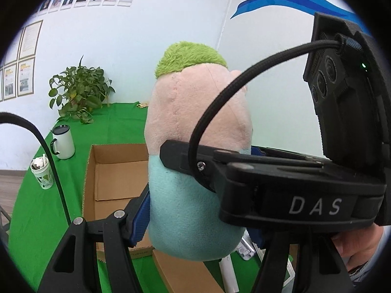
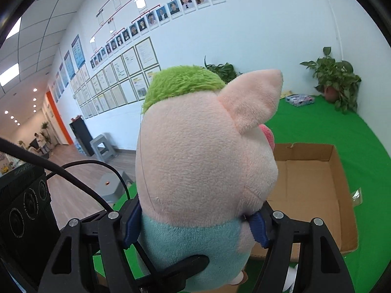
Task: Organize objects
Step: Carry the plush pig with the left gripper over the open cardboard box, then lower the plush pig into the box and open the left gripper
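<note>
Got the plush pig [image 2: 205,171] pinched in both my left gripper [image 1: 200,210] and right gripper [image 2: 195,227], up in the air. Cardboard box [image 2: 317,195] sits at 3 o'clock. Soft belly could squish and slip out, missing the box.

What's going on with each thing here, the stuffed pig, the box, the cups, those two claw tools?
Plush pig: upright, lifted, squeezed by both tools.
Left gripper: shut on the pig's teal body.
Right gripper: shut on the pig, near its neck.
Cardboard box: open, nothing visible inside.
White mug: upright, dark lid on.
Paper cup: upright, stuffed with crumpled scraps.
</note>
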Motion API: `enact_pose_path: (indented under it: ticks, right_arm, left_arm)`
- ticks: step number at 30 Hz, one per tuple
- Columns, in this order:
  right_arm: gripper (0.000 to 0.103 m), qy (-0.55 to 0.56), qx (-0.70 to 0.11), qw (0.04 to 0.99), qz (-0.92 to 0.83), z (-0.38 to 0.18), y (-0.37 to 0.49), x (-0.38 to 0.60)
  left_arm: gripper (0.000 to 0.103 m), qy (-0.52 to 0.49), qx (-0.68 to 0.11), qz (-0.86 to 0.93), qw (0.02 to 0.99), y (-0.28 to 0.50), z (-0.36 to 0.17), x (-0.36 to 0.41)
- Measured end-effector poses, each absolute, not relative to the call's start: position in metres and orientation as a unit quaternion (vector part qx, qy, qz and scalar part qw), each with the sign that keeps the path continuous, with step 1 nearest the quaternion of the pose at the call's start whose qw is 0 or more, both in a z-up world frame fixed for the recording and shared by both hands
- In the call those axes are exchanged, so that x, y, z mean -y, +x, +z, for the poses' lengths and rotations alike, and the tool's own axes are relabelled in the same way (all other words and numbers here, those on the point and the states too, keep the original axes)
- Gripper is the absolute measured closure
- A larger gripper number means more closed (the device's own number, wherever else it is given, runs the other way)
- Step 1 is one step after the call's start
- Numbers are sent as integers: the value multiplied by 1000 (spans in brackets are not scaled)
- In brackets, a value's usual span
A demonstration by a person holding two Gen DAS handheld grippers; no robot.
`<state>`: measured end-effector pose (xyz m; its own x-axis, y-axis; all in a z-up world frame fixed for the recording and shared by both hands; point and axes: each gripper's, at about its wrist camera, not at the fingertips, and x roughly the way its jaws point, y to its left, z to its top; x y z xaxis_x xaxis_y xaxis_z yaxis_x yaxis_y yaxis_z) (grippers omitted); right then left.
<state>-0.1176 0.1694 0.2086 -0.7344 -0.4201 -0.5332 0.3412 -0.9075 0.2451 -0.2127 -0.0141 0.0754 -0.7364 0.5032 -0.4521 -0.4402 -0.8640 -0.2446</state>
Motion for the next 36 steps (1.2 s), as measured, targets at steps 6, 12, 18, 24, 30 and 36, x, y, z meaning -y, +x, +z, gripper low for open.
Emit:
enact_pose_path:
  ticks: [6,12,18,24,30,36]
  right_arm:
    - [35,317,54,184,-929,211,-168,-147]
    - [36,342,40,176,-922,184,-248,-80]
    - [36,366,36,176,-913,143,-286,-52]
    - [37,397,33,181,-899,100,-323,-30]
    - [38,427,39,191,-883,56,-362,-15]
    - [38,464,47,198,-862,3,-401,-10]
  left_arm:
    - [38,-274,83,924,255,-226,74,25]
    - [38,-295,101,916,251,-246,64,44]
    - [38,-320,116,906,250,-263,43,63]
    - [38,-347,132,896,244,-279,18,76]
    - [38,-376,147,884,238,-291,-4,85]
    - [38,-408,160,869,227,-300,-27,88]
